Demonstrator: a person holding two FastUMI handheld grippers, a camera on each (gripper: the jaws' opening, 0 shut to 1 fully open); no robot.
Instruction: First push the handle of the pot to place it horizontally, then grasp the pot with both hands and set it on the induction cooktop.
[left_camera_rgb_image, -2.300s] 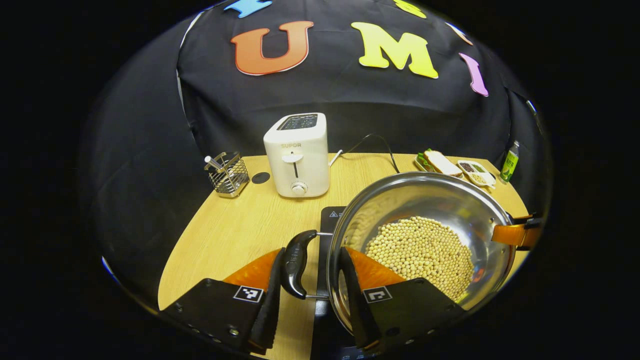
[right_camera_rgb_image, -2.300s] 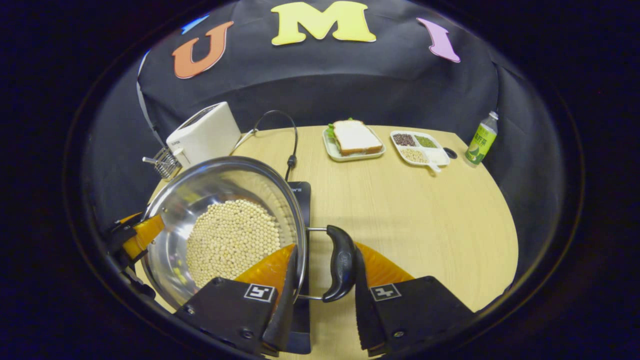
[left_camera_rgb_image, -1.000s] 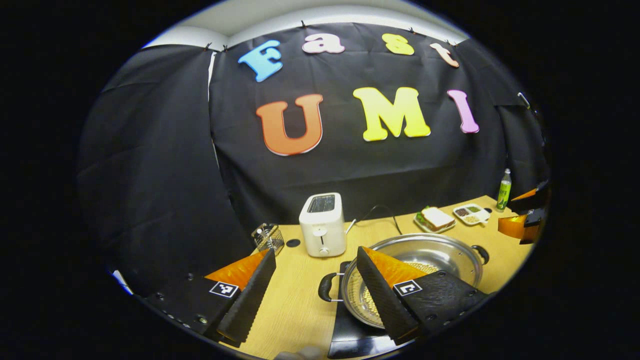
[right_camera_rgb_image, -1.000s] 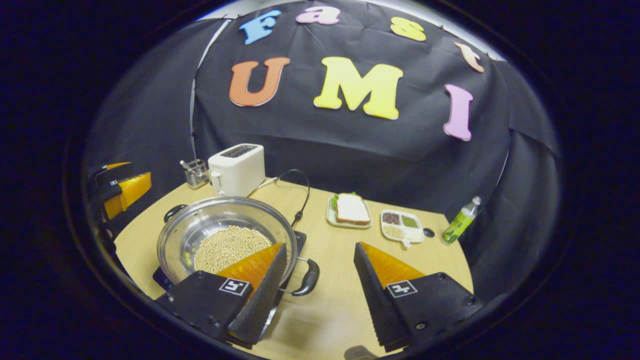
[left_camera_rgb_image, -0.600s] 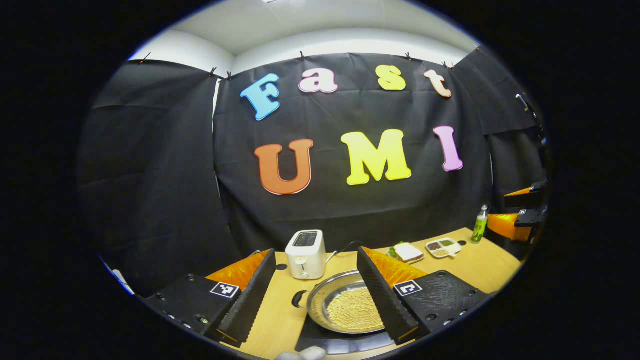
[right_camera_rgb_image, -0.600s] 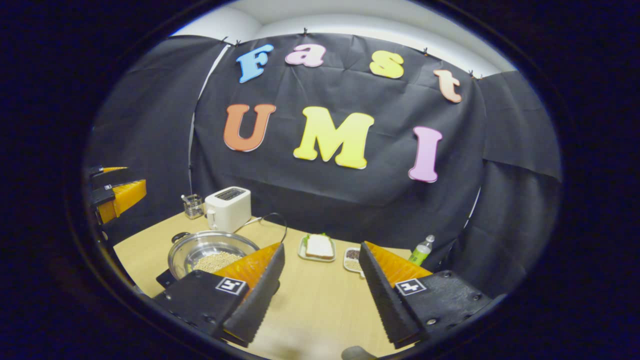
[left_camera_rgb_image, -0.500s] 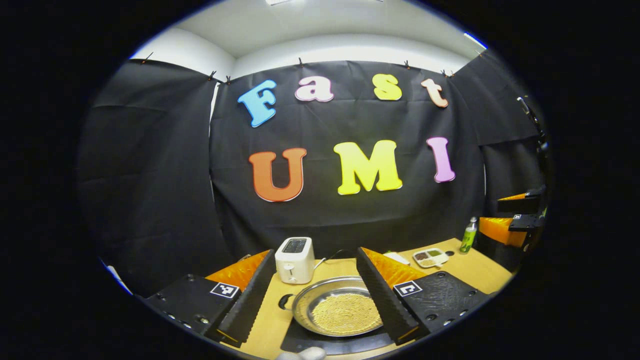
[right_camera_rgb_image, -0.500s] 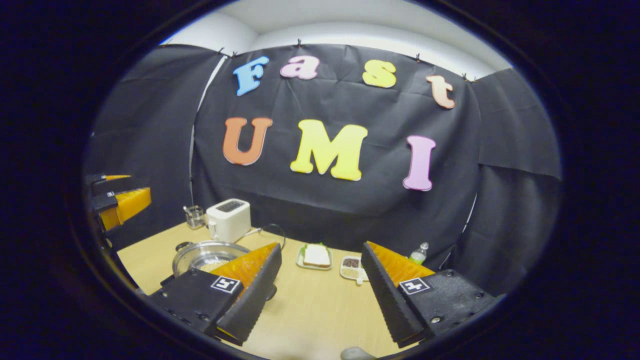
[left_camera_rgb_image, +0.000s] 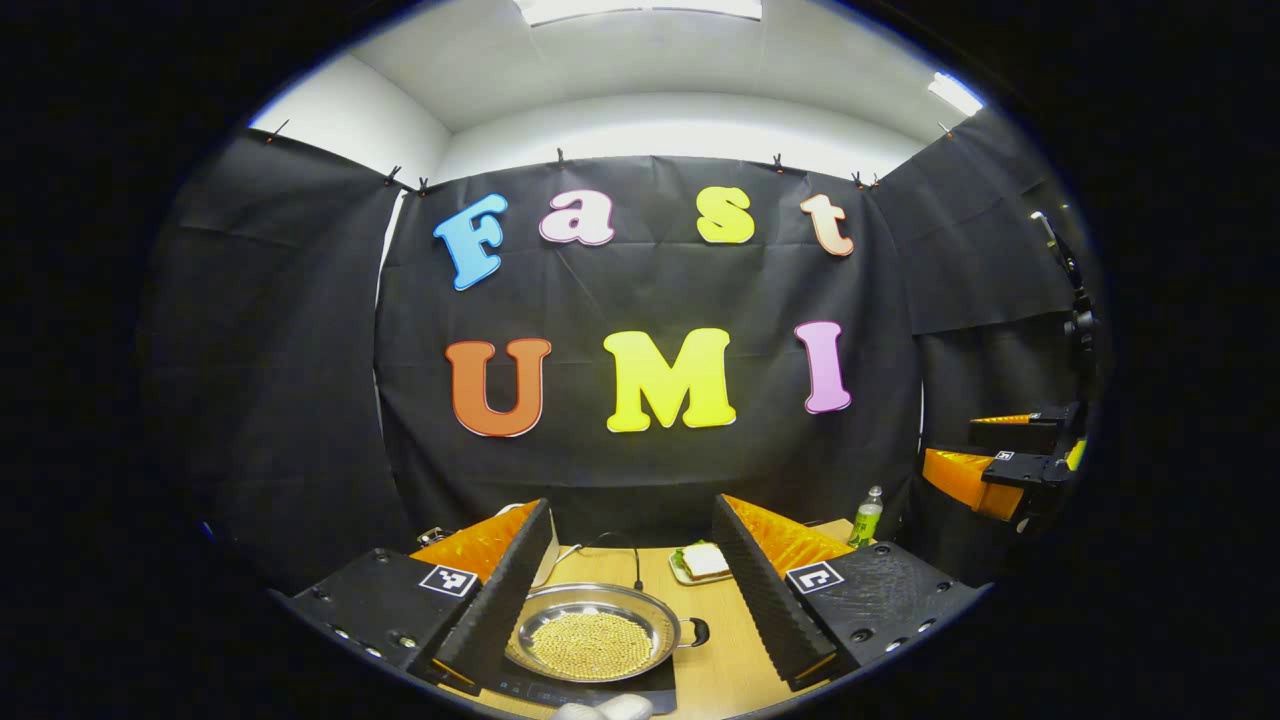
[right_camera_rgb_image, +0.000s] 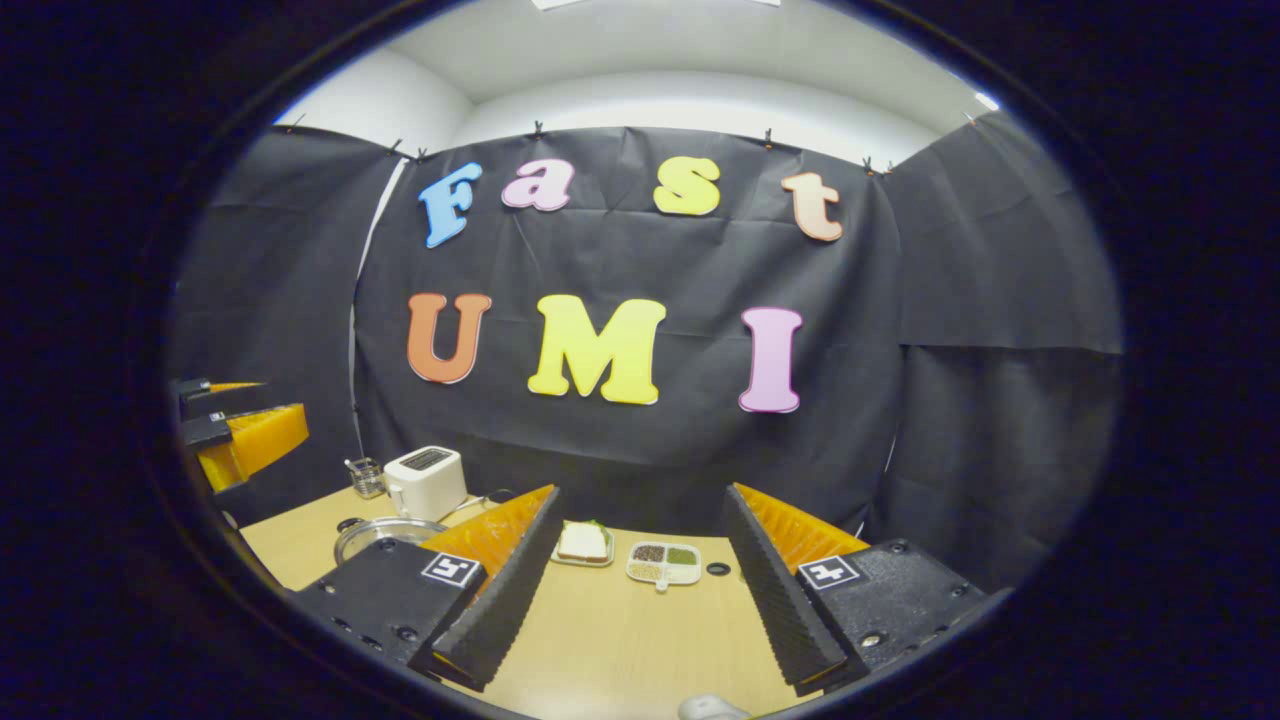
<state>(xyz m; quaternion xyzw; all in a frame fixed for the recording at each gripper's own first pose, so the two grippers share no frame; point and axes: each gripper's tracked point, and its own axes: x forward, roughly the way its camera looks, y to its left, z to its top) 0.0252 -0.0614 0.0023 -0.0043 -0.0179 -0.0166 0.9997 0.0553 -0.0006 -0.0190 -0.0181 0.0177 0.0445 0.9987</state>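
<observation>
The steel pot (left_camera_rgb_image: 590, 640), holding pale beans, sits on the black induction cooktop (left_camera_rgb_image: 640, 688), with one black side handle (left_camera_rgb_image: 697, 631) pointing right. My left gripper (left_camera_rgb_image: 630, 503) hangs open well above and behind the pot, with nothing between its fingers. In the right gripper view the pot (right_camera_rgb_image: 385, 535) is far off at the left, partly hidden by one finger. My right gripper (right_camera_rgb_image: 642, 492) is open and empty, high over the wooden table (right_camera_rgb_image: 620, 630). Each gripper appears at the edge of the other's view: the right gripper (left_camera_rgb_image: 1000, 460) and the left gripper (right_camera_rgb_image: 235, 430).
A white toaster (right_camera_rgb_image: 425, 482) and a wire utensil holder (right_camera_rgb_image: 365, 477) stand at the table's back left. A sandwich plate (right_camera_rgb_image: 583, 543) and a compartment tray (right_camera_rgb_image: 663, 562) lie at the back middle. A green bottle (left_camera_rgb_image: 866, 516) stands at the back right.
Both grippers opened and let go of the pot's side handles. They drew back and upward, so the pot on the cooktop now looks small and far.
</observation>
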